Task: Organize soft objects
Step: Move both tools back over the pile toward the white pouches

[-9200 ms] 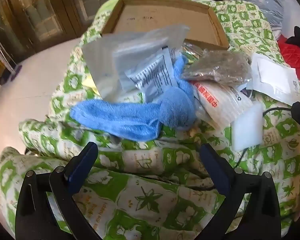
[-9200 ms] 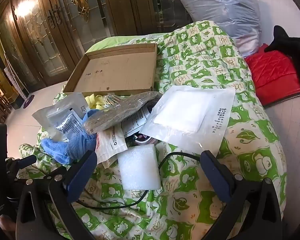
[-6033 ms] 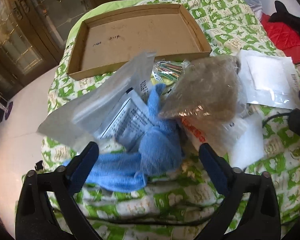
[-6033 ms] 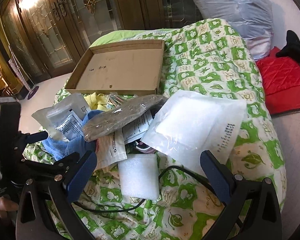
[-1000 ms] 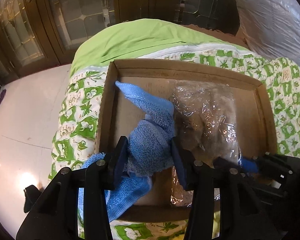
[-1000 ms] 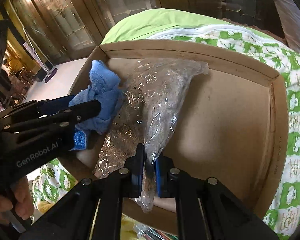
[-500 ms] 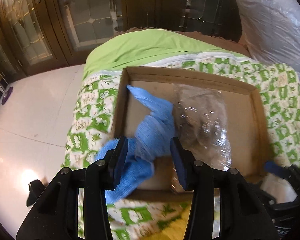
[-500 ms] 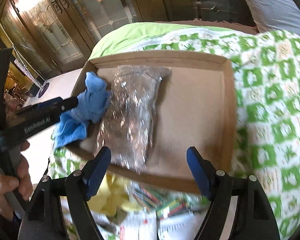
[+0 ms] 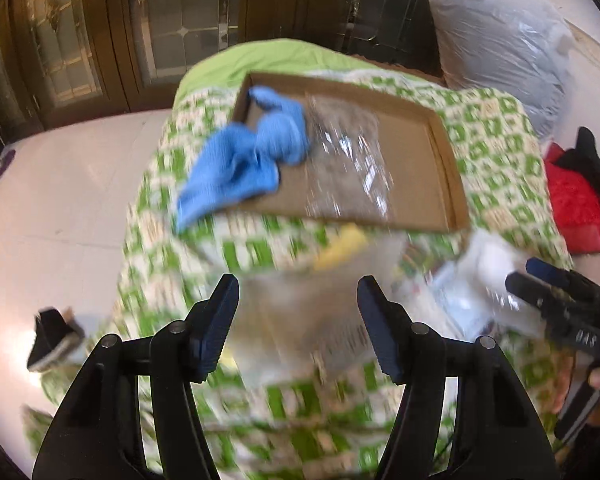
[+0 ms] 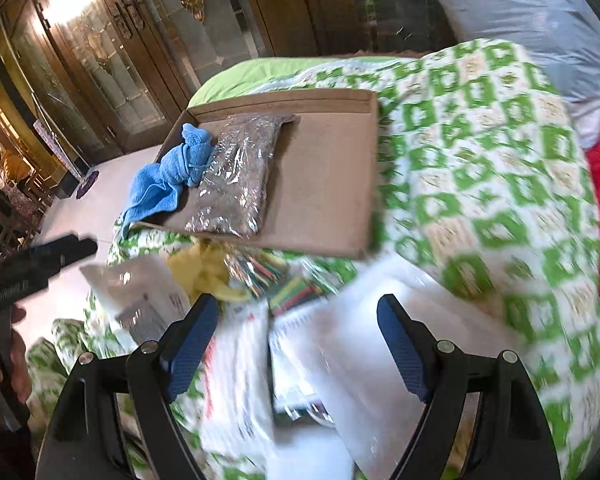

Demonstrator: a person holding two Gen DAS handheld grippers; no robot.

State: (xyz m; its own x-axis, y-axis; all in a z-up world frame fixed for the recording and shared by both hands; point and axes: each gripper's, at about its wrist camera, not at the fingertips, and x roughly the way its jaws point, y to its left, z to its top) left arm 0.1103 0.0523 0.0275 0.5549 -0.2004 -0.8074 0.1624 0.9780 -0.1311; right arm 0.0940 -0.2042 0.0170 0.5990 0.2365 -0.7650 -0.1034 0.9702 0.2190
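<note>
A blue cloth (image 9: pixel 252 148) (image 10: pixel 168 176) lies in the left end of the shallow cardboard tray (image 9: pixel 448 160) (image 10: pixel 324 184), one end hanging over the near rim. Beside it in the tray rests a clear bag of brown filling (image 9: pixel 348 164) (image 10: pixel 240 172). My left gripper (image 9: pixel 296 292) is back from the tray above a blurred clear packet; its jaws are opening with nothing gripped. It also shows in the right wrist view as the left gripper (image 10: pixel 84 246). My right gripper (image 10: pixel 298 308) hovers over white packets, jaws opening and empty; the left wrist view shows this right gripper (image 9: pixel 540 276) too.
On the green-and-white quilt (image 10: pixel 480 160) in front of the tray lie a yellow soft item (image 10: pixel 204 272), a packet of coloured strips (image 10: pixel 268 272) and white plastic packets (image 10: pixel 380 340). A large grey plastic-wrapped bundle (image 9: pixel 496 52) and a red cushion (image 9: pixel 572 200) lie to the right. Pale floor lies left.
The left gripper let go of the blue cloth and the right let go of the clear bag; both now lie in the tray. Both grippers drew back toward the near pile.
</note>
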